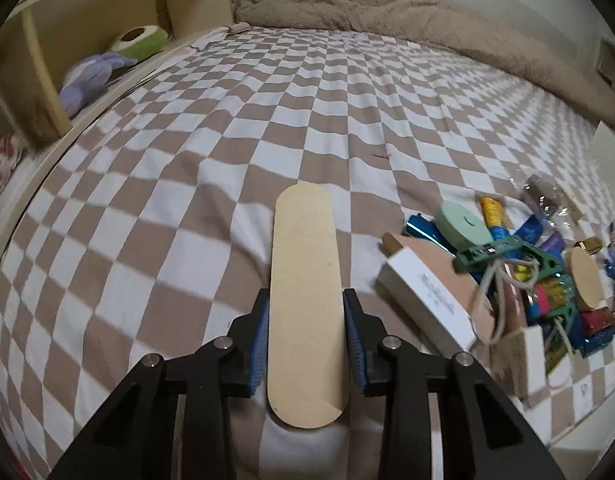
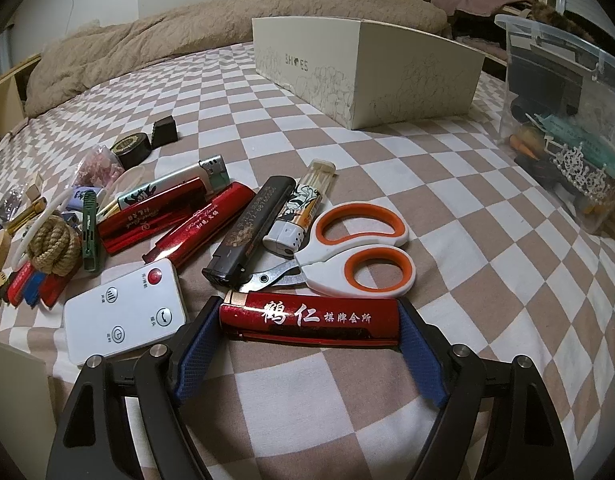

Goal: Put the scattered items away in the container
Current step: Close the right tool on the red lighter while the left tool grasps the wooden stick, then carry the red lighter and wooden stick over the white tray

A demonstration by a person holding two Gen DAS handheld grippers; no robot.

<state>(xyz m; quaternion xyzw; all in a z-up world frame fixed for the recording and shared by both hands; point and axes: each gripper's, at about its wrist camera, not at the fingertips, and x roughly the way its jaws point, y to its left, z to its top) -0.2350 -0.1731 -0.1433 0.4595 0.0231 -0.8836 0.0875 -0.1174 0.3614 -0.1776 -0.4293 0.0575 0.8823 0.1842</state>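
— How were the grippers posed?
— Left gripper (image 1: 306,332) clamped a flat tan wooden stick (image 1: 306,304) above the checkered bed (image 1: 211,152). Right gripper (image 2: 307,334) gripped a red lighter (image 2: 309,318) endwise, orange-handled scissors (image 2: 347,256) just beyond, white shoe box (image 2: 363,68) farther.

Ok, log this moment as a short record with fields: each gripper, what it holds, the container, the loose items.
left gripper: shut on flat wooden stick
right gripper: shut on red lighter, held end to end
container: clear plastic bin, already holding items
other box: white shoe box
loose on bed: scissors, white remote, black lighter
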